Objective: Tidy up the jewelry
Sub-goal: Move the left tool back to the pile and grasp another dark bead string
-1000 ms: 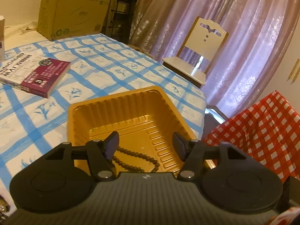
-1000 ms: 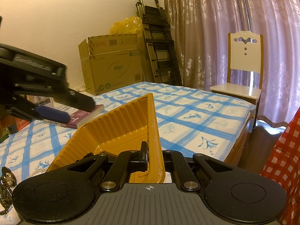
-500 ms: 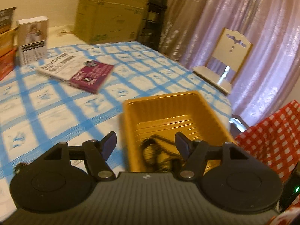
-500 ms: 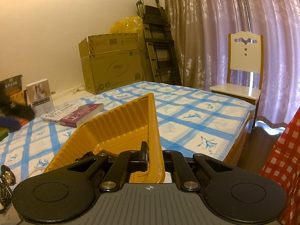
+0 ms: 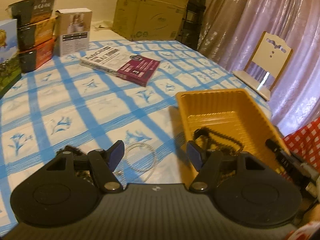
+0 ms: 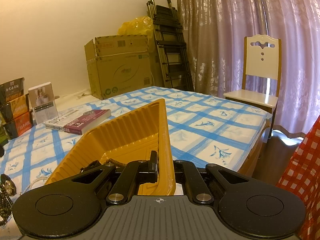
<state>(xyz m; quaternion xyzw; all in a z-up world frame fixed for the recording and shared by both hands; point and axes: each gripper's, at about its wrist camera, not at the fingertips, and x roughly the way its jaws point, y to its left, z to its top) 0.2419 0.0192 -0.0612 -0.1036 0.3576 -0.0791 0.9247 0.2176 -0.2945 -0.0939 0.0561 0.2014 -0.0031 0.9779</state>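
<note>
While the tray already holds one piece, most of the jewelry seems to lie loose on the cloth, so the sorting looks well short of done.

Dark pile: a bracelet-like tangle with a watch (image 6: pixel 8 186) at the far left of the right wrist view, on the blue-checked tablecloth (image 5: pixel 84 110), outside the tray.
Left gripper: the left gripper (image 5: pixel 155 156) hangs with its jaws spread wide and nothing between them, aimed down at the cloth.
Pale chain: a thin silvery necklace (image 5: pixel 141 159) lies looped on the cloth just beyond those open fingers (probably the next pick, as I judge it).
Tray: the golden plastic tray (image 5: pixel 212 98) sits right of the chain, tilted up on one side.
Done so far: a dark beaded necklace (image 5: pixel 218 138) rests inside the tray.
Right gripper: the right gripper (image 6: pixel 166 168) is clamped tight on the tray's wall, steadying it.
Left to do: the chain and the dark pile.
</note>
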